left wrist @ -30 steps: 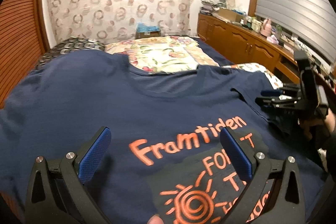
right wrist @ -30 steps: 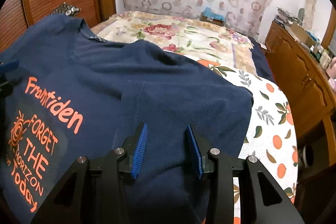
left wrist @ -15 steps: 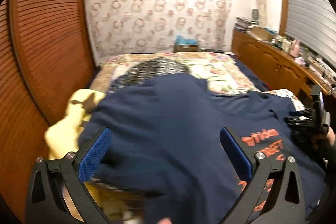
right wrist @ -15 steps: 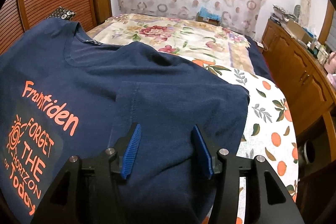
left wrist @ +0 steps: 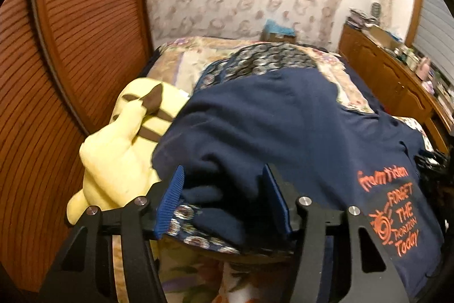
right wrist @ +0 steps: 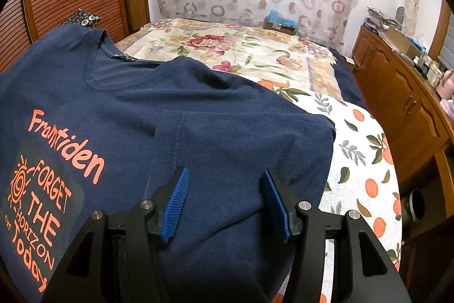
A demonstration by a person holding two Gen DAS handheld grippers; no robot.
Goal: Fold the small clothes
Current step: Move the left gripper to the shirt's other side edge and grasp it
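A navy T-shirt [right wrist: 176, 110] with orange print "Framtiden FORGET THE HORIZON Today" lies face up on the bed; it also shows in the left wrist view [left wrist: 283, 121]. My left gripper [left wrist: 224, 200] is partly closed, its blue pads on either side of the bunched left sleeve edge. My right gripper [right wrist: 225, 203] is partly open over the folded right sleeve, with the cloth between its pads; I cannot tell if it pinches. The right gripper also shows at the far right of the left wrist view [left wrist: 434, 161].
A yellow plush toy [left wrist: 124, 138] lies left of the shirt by the wooden louvred wall [left wrist: 56, 75]. A patterned dark cushion [left wrist: 264, 58] sits behind the shirt. The floral bedspread [right wrist: 241, 47] and orange-print sheet [right wrist: 363, 149] lie beyond. A wooden cabinet [right wrist: 403, 104] runs along the right.
My left gripper swung left from the shirt's chest to the left sleeve and narrowed its jaws around the sleeve edge. My right gripper opened wider over the right sleeve.
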